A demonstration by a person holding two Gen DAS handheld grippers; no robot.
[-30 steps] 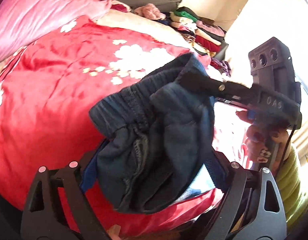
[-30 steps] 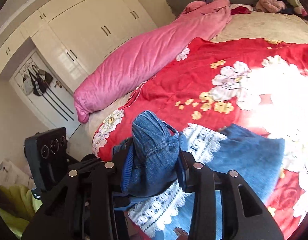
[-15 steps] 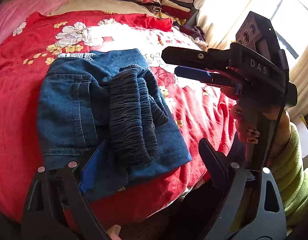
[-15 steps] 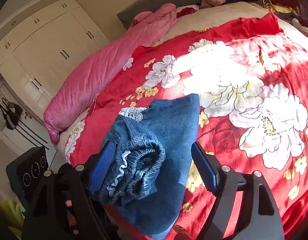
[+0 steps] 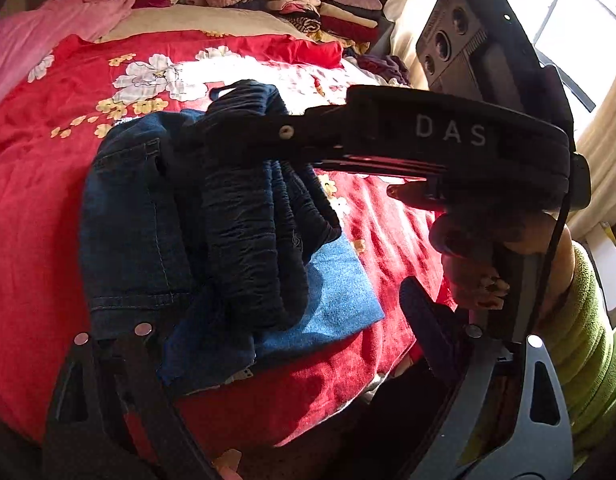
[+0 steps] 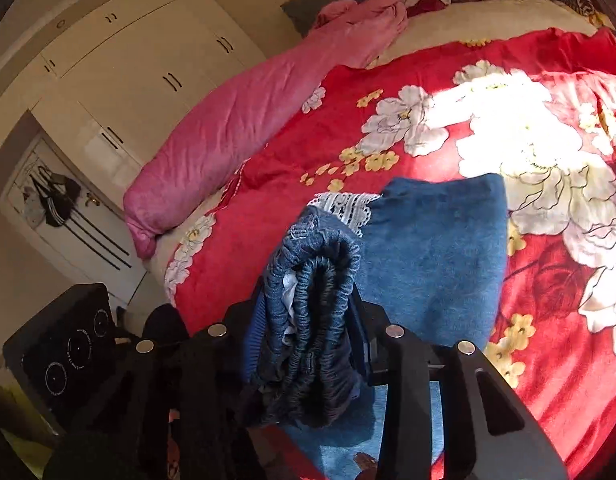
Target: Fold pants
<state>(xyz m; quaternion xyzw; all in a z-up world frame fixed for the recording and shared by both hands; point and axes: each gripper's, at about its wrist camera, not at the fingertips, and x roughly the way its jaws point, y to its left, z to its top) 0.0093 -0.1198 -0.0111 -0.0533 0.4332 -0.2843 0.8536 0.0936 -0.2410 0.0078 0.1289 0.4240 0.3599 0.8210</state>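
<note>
Wardrobe (image 6: 139, 64) right view only; window (image 5: 564, 32) left view only.

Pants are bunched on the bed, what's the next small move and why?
Probably lift the right gripper slightly to pull the bunch straight: its jaws have just been closing and now pinch the waistband atop the pants; the left gripper is open.

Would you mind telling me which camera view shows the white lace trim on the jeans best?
The right wrist view: the lace trim lies unobstructed at the far edge of the folded jeans. In the left wrist view only a small pale sliver shows past the denim, too small to identify.
</note>
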